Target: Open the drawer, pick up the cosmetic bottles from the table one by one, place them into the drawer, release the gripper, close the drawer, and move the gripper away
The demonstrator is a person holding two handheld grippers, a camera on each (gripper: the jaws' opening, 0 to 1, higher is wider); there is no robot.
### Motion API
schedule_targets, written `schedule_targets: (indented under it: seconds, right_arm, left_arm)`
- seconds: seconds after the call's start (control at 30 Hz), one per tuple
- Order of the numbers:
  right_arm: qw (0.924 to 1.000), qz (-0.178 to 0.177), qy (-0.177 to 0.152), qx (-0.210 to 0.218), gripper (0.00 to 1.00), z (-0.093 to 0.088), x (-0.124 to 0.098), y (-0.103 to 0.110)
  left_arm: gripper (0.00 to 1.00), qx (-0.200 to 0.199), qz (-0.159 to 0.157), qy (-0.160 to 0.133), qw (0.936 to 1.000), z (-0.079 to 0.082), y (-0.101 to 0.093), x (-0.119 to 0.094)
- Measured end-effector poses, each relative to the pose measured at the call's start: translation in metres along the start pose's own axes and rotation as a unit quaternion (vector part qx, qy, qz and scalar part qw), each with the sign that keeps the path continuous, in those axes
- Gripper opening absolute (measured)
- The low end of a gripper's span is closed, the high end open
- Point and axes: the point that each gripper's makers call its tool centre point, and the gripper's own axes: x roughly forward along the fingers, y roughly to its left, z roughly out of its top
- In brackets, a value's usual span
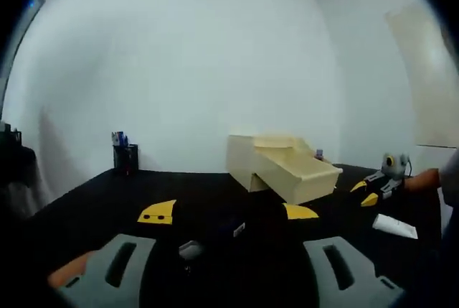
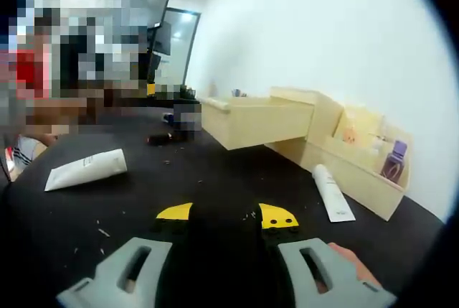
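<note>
The drawer point(image 2: 259, 123) is pulled out. Two tubes point(image 2: 87, 169) lie on the table point(image 2: 215, 179); both grippers' jaws gape, empty

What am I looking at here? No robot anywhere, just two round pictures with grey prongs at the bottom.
There is no robot. A person holds a two-jaw gripper in each hand, and each gripper carries a fisheye camera looking along its jaws. In the left gripper view, the left gripper is open over a black table, facing a wooden organiser with its drawer pulled out. A small dark item shows between the jaws, too dim to name. The right gripper is open and empty. Its view shows a white tube, a second tube beside the organiser, and a purple bottle in a compartment.
</note>
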Motion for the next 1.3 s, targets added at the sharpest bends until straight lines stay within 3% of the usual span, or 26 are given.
schedule_targets:
  seconds: [0.13,0.6,0.77,1.0,1.3]
  right_arm:
    - [1.0000,0.002,0.002,-0.001,0.30,0.000,0.001,-0.003]
    - [1.0000,-0.003,0.003,-0.001,0.30,-0.001,0.003,-0.009]
    - [1.0000,-0.003,0.003,-0.001,0.30,-0.001,0.003,-0.010]
    - [1.0000,-0.002,0.004,-0.001,0.30,0.000,0.003,-0.009]
    - [1.0000,-0.001,0.005,0.000,0.30,0.000,0.003,-0.007]
  left_arm:
    - [0.59,0.000,-0.027,0.011,0.9996,-0.002,-0.005,-0.003]
    - [0.58,0.007,-0.075,0.055,0.9956,-0.023,-0.008,0.005]
    - [0.55,0.011,-0.069,0.085,0.9940,-0.039,0.007,0.006]
    - [0.54,0.003,-0.052,0.096,0.9941,-0.051,0.032,0.013]
    - [0.46,0.008,-0.057,0.125,0.9905,-0.066,0.043,0.019]
